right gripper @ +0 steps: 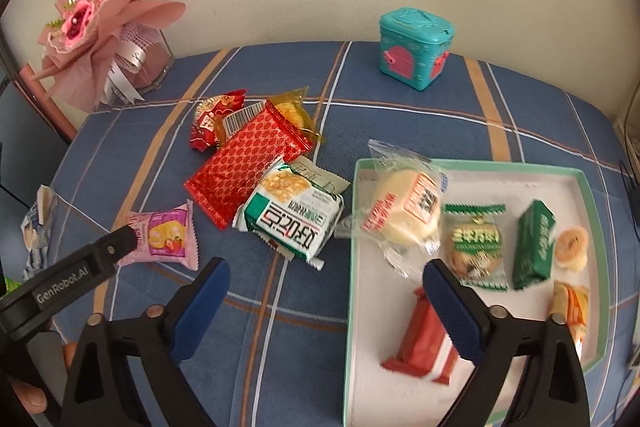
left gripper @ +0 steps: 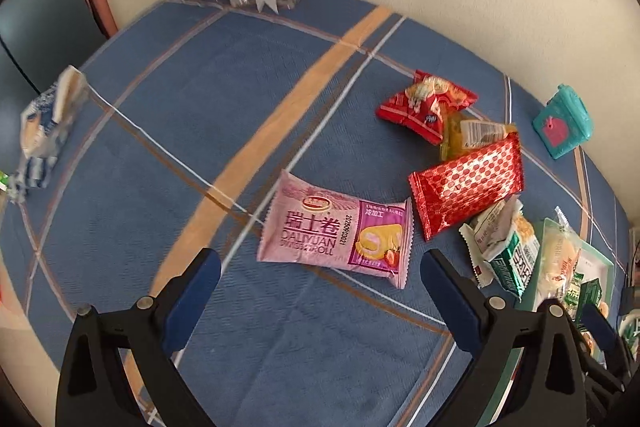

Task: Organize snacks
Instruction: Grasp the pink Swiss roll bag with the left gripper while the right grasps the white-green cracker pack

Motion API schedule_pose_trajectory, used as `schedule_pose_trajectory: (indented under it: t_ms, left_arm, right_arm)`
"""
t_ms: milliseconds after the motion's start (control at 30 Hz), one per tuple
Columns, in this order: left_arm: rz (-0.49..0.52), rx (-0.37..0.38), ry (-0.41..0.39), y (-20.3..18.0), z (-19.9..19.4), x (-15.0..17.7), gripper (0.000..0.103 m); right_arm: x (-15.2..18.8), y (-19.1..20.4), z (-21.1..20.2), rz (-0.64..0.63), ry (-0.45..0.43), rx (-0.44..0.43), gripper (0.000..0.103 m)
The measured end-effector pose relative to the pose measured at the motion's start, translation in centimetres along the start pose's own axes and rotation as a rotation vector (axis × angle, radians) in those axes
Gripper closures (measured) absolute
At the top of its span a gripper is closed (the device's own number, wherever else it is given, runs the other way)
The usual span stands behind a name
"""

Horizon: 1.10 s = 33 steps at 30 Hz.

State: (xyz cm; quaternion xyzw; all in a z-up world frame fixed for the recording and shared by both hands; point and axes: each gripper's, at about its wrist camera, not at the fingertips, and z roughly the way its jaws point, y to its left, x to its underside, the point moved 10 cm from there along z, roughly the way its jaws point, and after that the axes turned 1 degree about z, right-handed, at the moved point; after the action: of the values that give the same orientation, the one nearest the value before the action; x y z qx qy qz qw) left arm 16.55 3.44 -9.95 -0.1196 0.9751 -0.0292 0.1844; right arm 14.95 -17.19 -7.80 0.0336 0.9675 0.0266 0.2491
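Observation:
My left gripper [left gripper: 320,263] is open, low over the blue checked tablecloth. A pink Swiss-roll packet [left gripper: 336,239] lies flat just ahead of its fingertips, untouched. My right gripper [right gripper: 326,271] is open and holds nothing, straddling the left rim of the mint-green tray [right gripper: 588,195]. A clear-wrapped pale cake [right gripper: 404,215] rests across the tray's upper left corner. Inside the tray lie a red bar [right gripper: 424,351], a green-wrapped cookie [right gripper: 476,247], a dark green packet [right gripper: 534,245] and small orange snacks. On the cloth are a red patterned packet [right gripper: 248,167] and a green-and-white packet [right gripper: 292,223].
A small red packet [right gripper: 212,115] and a yellow one [right gripper: 296,111] lie behind the pile. A teal box [right gripper: 416,51] stands by the wall. A pink bouquet [right gripper: 96,27] stands at the back left corner. A blue-and-white packet [left gripper: 48,131] sits at the cloth's left edge.

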Motion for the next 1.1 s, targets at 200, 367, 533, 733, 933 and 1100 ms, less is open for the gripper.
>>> schedule_pose_trajectory:
  t_ms: [200,367,533,733,933,1100]
  left_arm:
    - [0.006,-0.006,0.029,-0.2,1.6,-0.8,0.003]
    - [0.025,-0.015,0.044,-0.7,2.8,-0.8,0.003]
    - [0.017,-0.012,0.061,-0.8,4.2,-1.3,0.003]
    - [0.020,-0.012,0.073,-1.0,5.6,-1.7,0.003]
    - [0.019,-0.022,0.083,-0.7,6.9,-2.0,0.003]
    - [0.022,-0.028,0.091,-0.7,7.2,-2.1,0.003]
  right_arm:
    - [-1.0,1.1,2.0,-0.068,0.008,0.014,0.016]
    - [-1.6,1.5,3.3,-0.087,0.002,0.022,0.020]
    - [-2.4,1.9,3.6,-0.125,-0.027,0.013,0.021]
    - [-2.8,2.4,4.6,-0.133,-0.029,-0.010,0.022]
    - [-2.9,3.1,5.0,-0.138,-0.027,-0.041,0.025]
    - [-2.4,3.5,5.3,-0.146,0.015,-0.045,0.030]
